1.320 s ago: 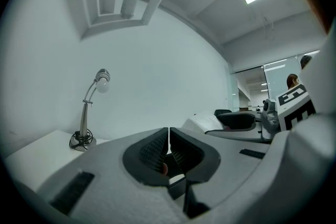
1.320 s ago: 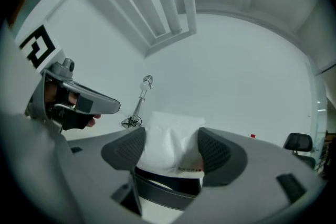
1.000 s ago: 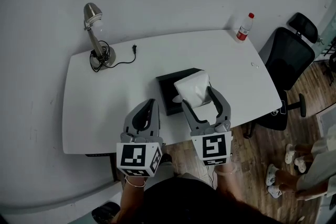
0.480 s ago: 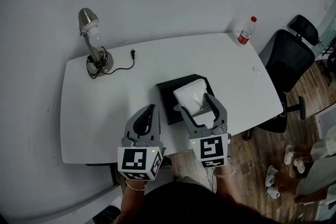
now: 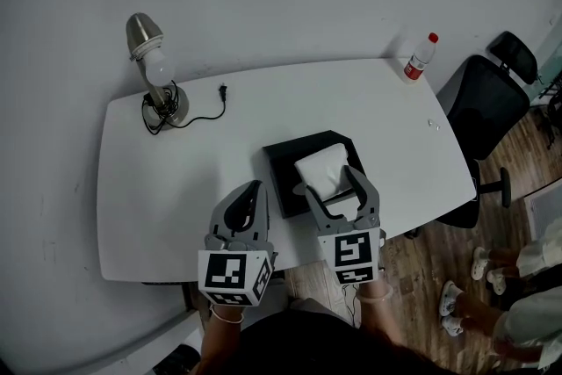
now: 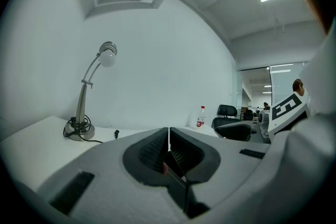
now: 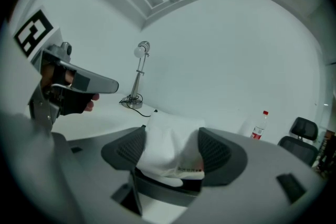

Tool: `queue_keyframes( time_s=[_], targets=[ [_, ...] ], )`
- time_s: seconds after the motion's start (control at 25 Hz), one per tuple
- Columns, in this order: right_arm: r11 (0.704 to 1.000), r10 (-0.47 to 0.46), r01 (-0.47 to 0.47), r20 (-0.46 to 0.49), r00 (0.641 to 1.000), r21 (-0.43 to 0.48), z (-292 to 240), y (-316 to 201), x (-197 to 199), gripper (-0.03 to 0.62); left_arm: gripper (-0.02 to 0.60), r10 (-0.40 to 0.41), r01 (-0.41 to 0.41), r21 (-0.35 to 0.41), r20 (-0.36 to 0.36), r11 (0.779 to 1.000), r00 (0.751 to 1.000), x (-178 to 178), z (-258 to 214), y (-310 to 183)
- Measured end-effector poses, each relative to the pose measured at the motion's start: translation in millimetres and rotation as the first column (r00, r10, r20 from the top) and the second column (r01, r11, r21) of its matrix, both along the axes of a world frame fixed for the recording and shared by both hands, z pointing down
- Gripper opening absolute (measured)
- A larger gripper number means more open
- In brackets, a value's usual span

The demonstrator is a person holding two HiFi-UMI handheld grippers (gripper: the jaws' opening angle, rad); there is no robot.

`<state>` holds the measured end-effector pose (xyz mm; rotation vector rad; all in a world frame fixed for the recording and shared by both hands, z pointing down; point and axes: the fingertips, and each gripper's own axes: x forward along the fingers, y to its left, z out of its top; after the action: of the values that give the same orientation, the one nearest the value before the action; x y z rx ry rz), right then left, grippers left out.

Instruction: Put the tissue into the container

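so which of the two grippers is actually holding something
The right gripper: its jaws are closed on the white tissue. The left gripper has its jaws shut together with nothing between them.

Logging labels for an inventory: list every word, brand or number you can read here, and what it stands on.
No text here is readable.
On the bottle: a red label, print too small to read.
On the tissue: a thin line of print along its lower edge, too blurred to read.
On the marker cubes: black-and-white square patterns only, no letters or numbers.
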<state>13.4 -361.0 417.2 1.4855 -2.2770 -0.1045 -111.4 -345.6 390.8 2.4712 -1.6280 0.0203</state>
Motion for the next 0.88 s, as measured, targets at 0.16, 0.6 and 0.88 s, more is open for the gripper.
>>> queue_keyframes(
  time_s=[0.16, 0.6, 0.88],
  targets=[
    [0.999, -0.006, 0.005, -0.019, 1.0, -0.041, 11.8, -4.4, -2.0, 0.336, 0.029, -0.002, 0.002, -0.015, -0.004, 1.0, 1.0, -1.0, 5.5, -4.1],
    [0.989, 0.007, -0.018, -0.074, 0.997, -0.149, 37.5, -15.8, -0.9, 0.336, 0.029, -0.001, 0.001, -0.044, -0.009, 0.999, 1.0, -1.3, 18.0, -9.1],
    [0.977, 0.021, -0.039, -0.089, 0.996, -0.21, 51.1, -20.6, -4.0, 0.336, 0.029, -0.009, 0.008, -0.057, -0.011, 0.998, 1.0, -6.5, 23.1, -12.4]
  ],
)
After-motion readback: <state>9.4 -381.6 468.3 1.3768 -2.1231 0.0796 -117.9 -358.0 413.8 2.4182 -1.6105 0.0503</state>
